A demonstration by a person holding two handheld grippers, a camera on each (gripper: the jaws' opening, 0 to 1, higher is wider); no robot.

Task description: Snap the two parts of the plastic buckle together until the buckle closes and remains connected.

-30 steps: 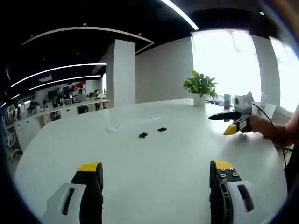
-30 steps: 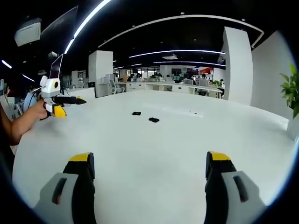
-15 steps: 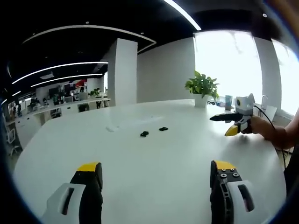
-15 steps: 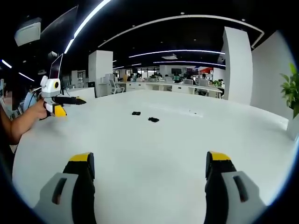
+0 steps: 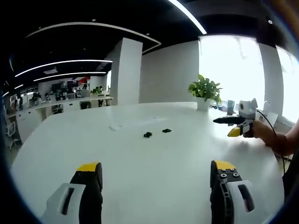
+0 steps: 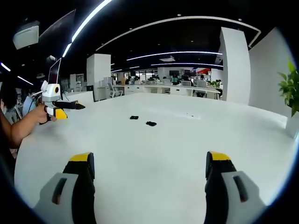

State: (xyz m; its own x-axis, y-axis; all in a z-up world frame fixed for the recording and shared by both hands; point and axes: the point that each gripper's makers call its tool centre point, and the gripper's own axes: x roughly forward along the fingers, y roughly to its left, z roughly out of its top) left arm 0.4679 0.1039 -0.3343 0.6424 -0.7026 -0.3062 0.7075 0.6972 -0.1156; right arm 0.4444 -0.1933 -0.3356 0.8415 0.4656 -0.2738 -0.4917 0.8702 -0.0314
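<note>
Two small black buckle parts lie apart on the white table [image 5: 154, 163]: one buckle part [image 5: 147, 135] and the other buckle part [image 5: 166, 131] sit a short gap from each other. In the right gripper view the same pieces show as one buckle part [image 6: 134, 117] and a second buckle part [image 6: 151, 123]. My left gripper [image 5: 156, 179] stands open over the near table, far short of them. My right gripper [image 6: 152, 170] is open too, with nothing between its jaws. Each gripper also appears in the other's view, held by a hand: the right gripper [image 5: 236, 124] and the left gripper [image 6: 58, 107].
A potted plant [image 5: 204, 91] stands at the table's far edge near a bright window. A white pillar [image 5: 125, 70] and rows of office desks [image 6: 187, 88] lie beyond the table. A person's forearm [image 6: 21, 128] reaches in from the left.
Both cameras tilted slightly, so the scene shifted a little lower in each view. The buckle parts have not moved, and both grippers stay open.
</note>
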